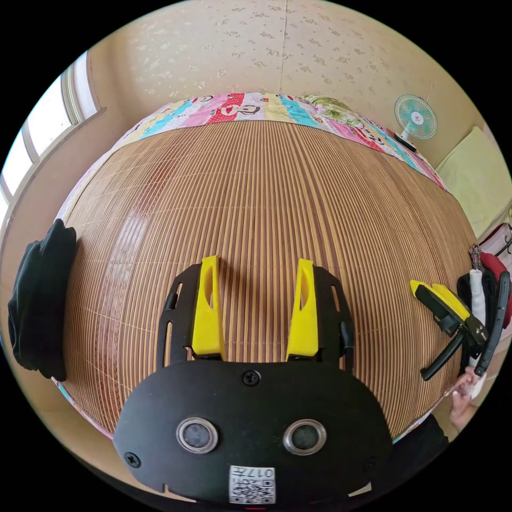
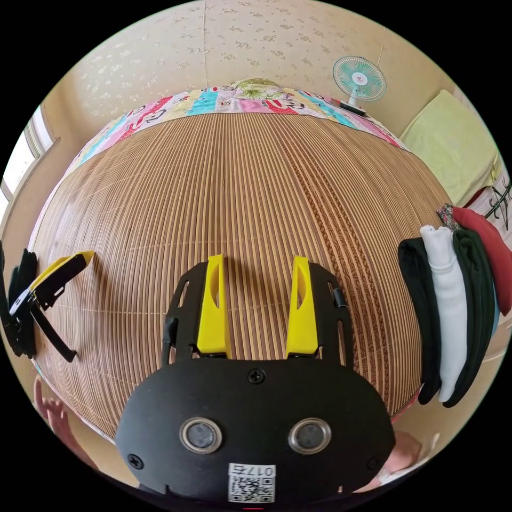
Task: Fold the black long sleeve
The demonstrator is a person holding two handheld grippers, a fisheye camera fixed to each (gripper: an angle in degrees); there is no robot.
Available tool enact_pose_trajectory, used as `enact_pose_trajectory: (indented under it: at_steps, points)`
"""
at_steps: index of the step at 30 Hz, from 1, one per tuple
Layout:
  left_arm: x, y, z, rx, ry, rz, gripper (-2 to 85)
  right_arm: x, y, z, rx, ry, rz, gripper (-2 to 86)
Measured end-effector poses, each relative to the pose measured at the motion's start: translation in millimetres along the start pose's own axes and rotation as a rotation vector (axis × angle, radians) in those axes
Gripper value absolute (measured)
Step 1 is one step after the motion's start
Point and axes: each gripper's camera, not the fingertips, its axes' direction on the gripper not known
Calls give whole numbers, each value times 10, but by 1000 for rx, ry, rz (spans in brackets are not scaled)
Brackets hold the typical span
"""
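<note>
**Both tools empty, black garment still bunched at mat's edge**

Yellow jaws of left tool point(image 1: 255, 309) spread apart over bare bamboo mat point(image 1: 256, 202), gripping nothing. Same for right tool point(image 2: 258, 312): parted, empty. Black long sleeve point(image 1: 40, 309) heaped at mat's left edge in left gripper view, not yet spread.

Likely to go wrong: snagging only one layer of the bunch, dragging it off the bed's edge; mistaking a dark piece in the folded stack point(image 2: 453, 314) for the target. Square code sticker on each tool housing; no legible brand anywhere.
</note>
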Motion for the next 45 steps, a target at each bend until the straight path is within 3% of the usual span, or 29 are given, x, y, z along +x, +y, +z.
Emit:
enact_pose_trajectory:
  at_steps: [45]
  points:
    - [-151, -67, 94, 2, -4, -4, 196, 178, -231, 67, 4, 7, 3, 171]
